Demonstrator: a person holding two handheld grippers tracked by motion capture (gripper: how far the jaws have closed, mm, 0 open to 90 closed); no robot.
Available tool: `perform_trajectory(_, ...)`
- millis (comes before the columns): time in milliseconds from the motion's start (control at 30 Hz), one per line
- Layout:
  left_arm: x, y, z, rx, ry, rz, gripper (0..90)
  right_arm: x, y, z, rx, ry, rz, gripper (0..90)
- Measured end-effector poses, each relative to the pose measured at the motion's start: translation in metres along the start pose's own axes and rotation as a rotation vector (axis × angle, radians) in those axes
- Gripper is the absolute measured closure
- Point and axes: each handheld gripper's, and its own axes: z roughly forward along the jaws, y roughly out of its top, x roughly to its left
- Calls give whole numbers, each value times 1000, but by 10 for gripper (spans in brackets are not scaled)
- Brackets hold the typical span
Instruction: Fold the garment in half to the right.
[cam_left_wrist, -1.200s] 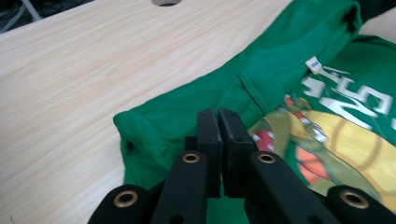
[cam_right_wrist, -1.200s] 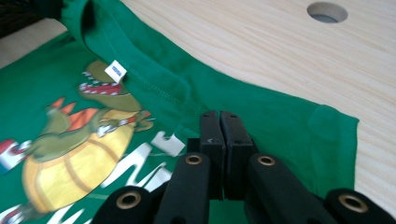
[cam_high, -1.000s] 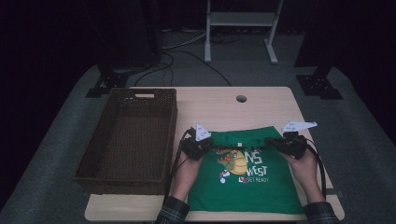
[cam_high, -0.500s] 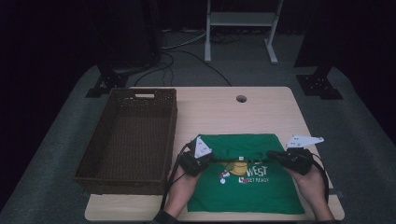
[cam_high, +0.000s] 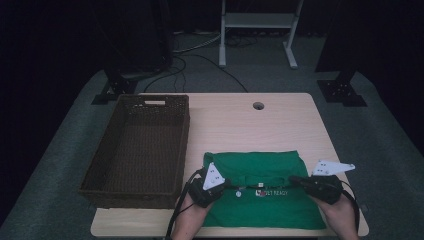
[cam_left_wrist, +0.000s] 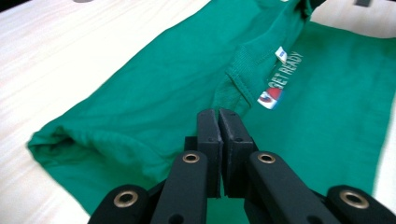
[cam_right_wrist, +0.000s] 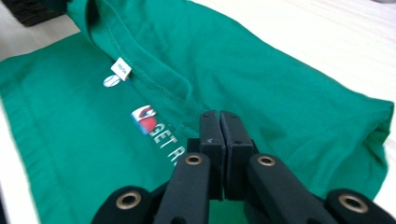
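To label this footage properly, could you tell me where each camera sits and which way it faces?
High view: above the person's side, facing forward and down on the table, wicker basket and both hands.
Left gripper view: rides the left gripper, facing the green T-shirt.
Right gripper view: rides the right gripper.
Both share the "GET READY" print.

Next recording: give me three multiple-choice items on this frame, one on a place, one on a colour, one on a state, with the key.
1. Where is the basket relative to the shirt?
A. to its left
B. to its right
C. on top of it

2. What colour is the shirt?
A. red
B. green
C. white

3. How do the left hand-held gripper's jaws stand?
A. wide open
B. shut
C. shut on the basket rim

Key: 1 A, the high view shows the basket left of the shirt. 2 B, the cloth is green. 3 B, the left gripper view shows the pads pressed together over the shirt's fold.
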Motion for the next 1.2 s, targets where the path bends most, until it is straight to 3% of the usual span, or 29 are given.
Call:
perform_trajectory(233,-8,-8,-8,5,-44,0,884,11,-12,-10,-7,35,8,895)
perform_trajectory(567,-16,-27,-5,54,-98,-18,883,33,-29,-10,63,38,-33,893)
perform_trajectory(900,-22,-49,6,150,-143,-37,875,36,-44,0,114,77,-15,884)
perform_trajectory(1000,-20,-50,6,151,-146,-48,846,36,-47,2,122,79,-15,871)
perform_trajectory(1067,-19,-50,5,150,-140,-52,818,35,-50,3,127,78,-11,804)
perform_trajectory(1200,-17,-48,1,122,-113,-59,674,32,-52,0,91,70,6,577)
